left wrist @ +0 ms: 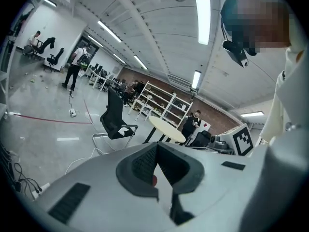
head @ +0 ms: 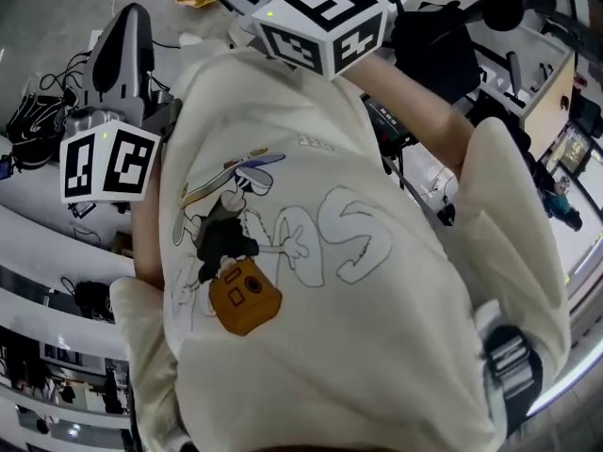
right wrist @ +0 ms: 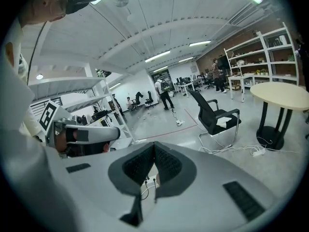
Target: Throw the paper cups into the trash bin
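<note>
No paper cup or trash bin shows in any view. The head view looks down onto the person's cream printed shirt (head: 320, 281). My left gripper (head: 124, 53) is held up at the shirt's left, its marker cube (head: 105, 161) facing the camera. At the top is the right gripper's marker cube (head: 325, 19), with the jaws beyond it hidden. In the left gripper view the left gripper (left wrist: 157, 145) is shut, pads meeting, nothing held. The right gripper (right wrist: 154, 145) is likewise shut and empty. Both point out across an open room.
A black office chair (left wrist: 115, 116) and a round pale table (left wrist: 166, 128) stand on the glossy floor, with shelves (left wrist: 161, 100) behind. The right gripper view shows the chair (right wrist: 215, 116), table (right wrist: 282, 94), floor cables (right wrist: 241, 150) and people farther off.
</note>
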